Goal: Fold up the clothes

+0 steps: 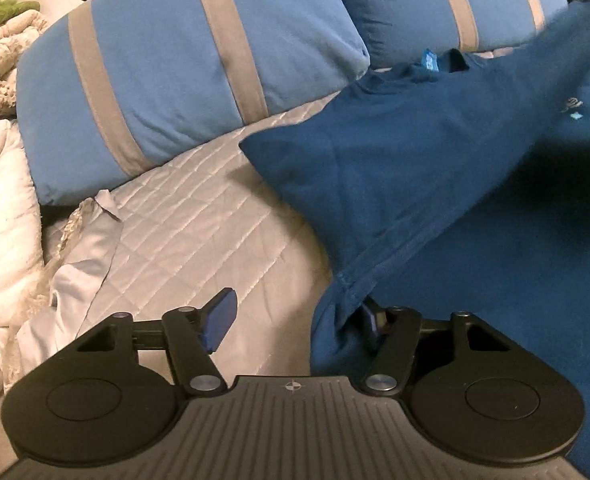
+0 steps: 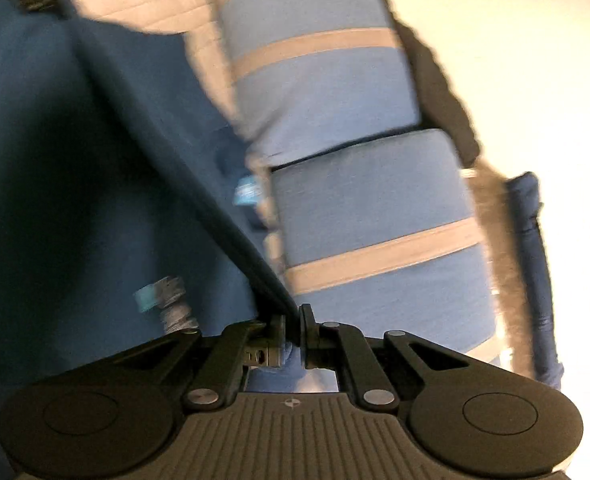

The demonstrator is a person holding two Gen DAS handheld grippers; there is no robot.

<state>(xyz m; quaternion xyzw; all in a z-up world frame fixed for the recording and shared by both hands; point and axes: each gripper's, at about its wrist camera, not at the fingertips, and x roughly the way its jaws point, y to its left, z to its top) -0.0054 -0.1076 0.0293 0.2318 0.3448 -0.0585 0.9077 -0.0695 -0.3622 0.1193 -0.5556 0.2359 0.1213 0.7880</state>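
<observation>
No text, brand or number can be read in either view. The dark blue shirt (image 1: pixel 395 152) has a small bright-blue neck label (image 1: pixel 429 59) at about 1 o'clock in the left wrist view, but its print is too small to make out. A pale printed mark (image 1: pixel 573 106) sits on the shirt at 3 o'clock there, too blurred to read. In the right wrist view the same label (image 2: pixel 247 191) and mark (image 2: pixel 163 300) are smeared by motion. Each gripper body carries a small crosshair sign, a circle cut in 4 quarters, at 6 o'clock: left (image 1: pixel 293 386), right (image 2: pixel 292 403).
</observation>
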